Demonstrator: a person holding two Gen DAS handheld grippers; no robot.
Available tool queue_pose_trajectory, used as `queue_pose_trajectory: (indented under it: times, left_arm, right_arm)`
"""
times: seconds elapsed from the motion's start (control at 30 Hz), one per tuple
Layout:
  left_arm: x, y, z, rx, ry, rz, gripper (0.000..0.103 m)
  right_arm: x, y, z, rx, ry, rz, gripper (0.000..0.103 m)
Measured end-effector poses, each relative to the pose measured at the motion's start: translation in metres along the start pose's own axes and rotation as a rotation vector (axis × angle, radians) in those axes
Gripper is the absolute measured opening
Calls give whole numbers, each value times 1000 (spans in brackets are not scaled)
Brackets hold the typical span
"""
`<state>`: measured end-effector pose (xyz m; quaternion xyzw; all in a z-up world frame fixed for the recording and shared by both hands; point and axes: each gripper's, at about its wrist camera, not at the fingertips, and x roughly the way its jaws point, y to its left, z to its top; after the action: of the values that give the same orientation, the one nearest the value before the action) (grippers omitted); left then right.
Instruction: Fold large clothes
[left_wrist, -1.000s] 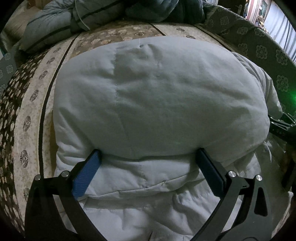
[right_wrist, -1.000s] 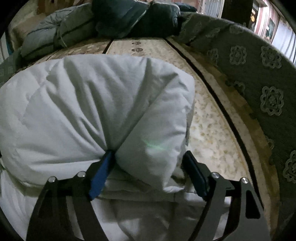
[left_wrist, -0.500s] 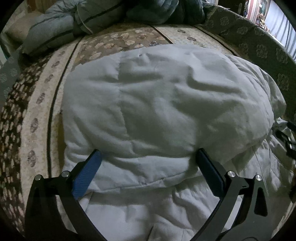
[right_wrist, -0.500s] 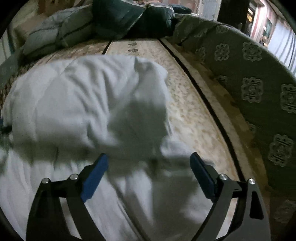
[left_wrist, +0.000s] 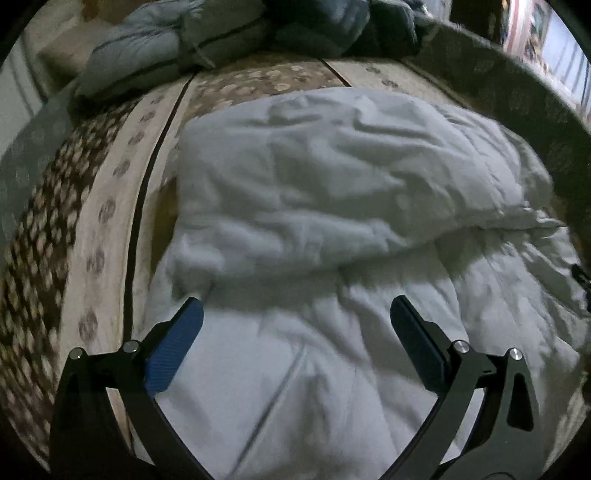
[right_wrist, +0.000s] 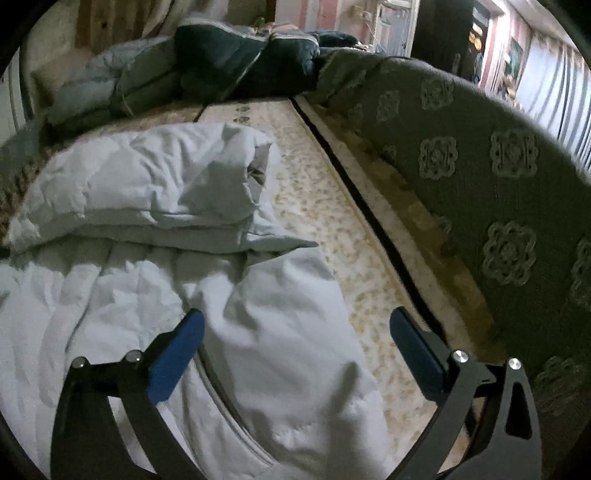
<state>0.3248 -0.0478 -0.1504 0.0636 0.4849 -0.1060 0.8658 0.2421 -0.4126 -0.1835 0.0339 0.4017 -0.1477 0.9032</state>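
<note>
On a patterned bed (left_wrist: 110, 236) the white padded jacket (left_wrist: 332, 192) lies with its far half seemingly folded over, both the left gripper (left_wrist: 295, 314) and right gripper (right_wrist: 295, 325) gaping, the right's jaws just widened, empty.

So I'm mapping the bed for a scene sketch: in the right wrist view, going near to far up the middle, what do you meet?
Right gripper → white coat → its folded-over part → patterned bedspread → dark bedding pile.
</note>
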Motion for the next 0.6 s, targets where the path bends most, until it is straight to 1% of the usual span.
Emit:
queue_pose_trajectory:
  times: [0.07,0.17,0.23,0.27,0.33,0.37,0.43,0.53,0.6]
  left_arm:
    - [-11,14,-17,-61,-6,4,100]
    - [-20,29,-30,-134,-11,34,100]
    - [-19,35,-34,-167,-7,43,100]
    - [-15,37,-35,-174,4,46,100]
    - [-6,36,-34,-167,29,69,100]
    - [0,34,-32,-160,45,88,100]
    - [4,31,-30,-157,77,104,100]
    - [4,23,-29,-172,112,96,100]
    - [2,23,-34,-203,139,88,100]
  right_arm:
    - [3,-2,-3,8,-5,22,100]
    - [3,4,-9,-10,-28,76,100]
    - [6,10,-11,-40,-35,101,100]
    - [11,15,-13,-64,-25,115,100]
    - [17,17,-16,-68,-4,107,100]
    - [22,18,-17,-62,15,90,100]
    - [31,23,-20,-74,54,58,101]
    - [45,37,-23,-144,128,14,102]
    - [48,39,-22,-152,148,7,102]
